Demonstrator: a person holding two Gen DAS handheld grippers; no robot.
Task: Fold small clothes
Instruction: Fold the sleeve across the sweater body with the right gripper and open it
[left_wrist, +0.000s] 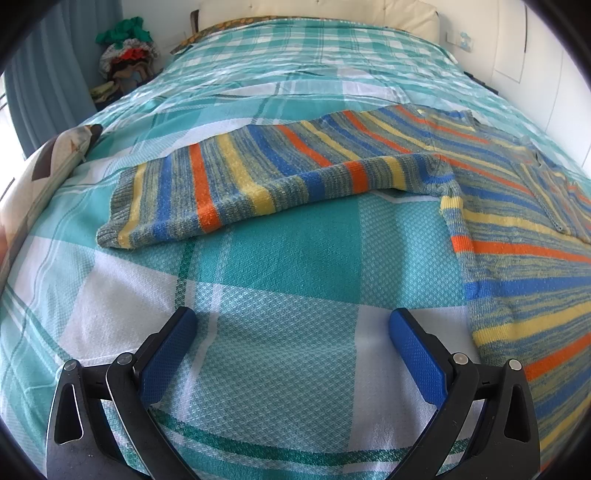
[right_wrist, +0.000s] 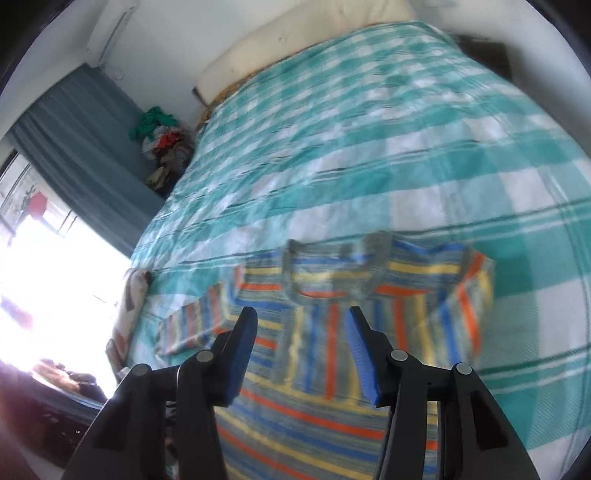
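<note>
Broadly, a bed covered by a teal-and-white checked woven bedspread (left_wrist: 288, 258) fills the space ahead of both grippers. On it lies a knitted sweater striped in blue, orange, yellow and grey-green (left_wrist: 524, 266), spread flat: its body sits to the right of the left gripper (left_wrist: 291, 332), and one long sleeve (left_wrist: 236, 184) stretches out leftward ahead of that gripper, cuff at the far left. In the right wrist view the same sweater (right_wrist: 369, 314) lies directly beneath and ahead of the right gripper (right_wrist: 301, 343), neckline farther off, the right-hand sleeve folded in over the body.

Beyond the bed, far left of the grippers, stands a pile of mixed clothes topped with green fabric (left_wrist: 125, 55). A printed cushion (left_wrist: 48, 166) rests at the bed's left edge.

Both grippers are spread apart and hold nothing, their blue pads (left_wrist: 170, 354) above the cloth.
</note>
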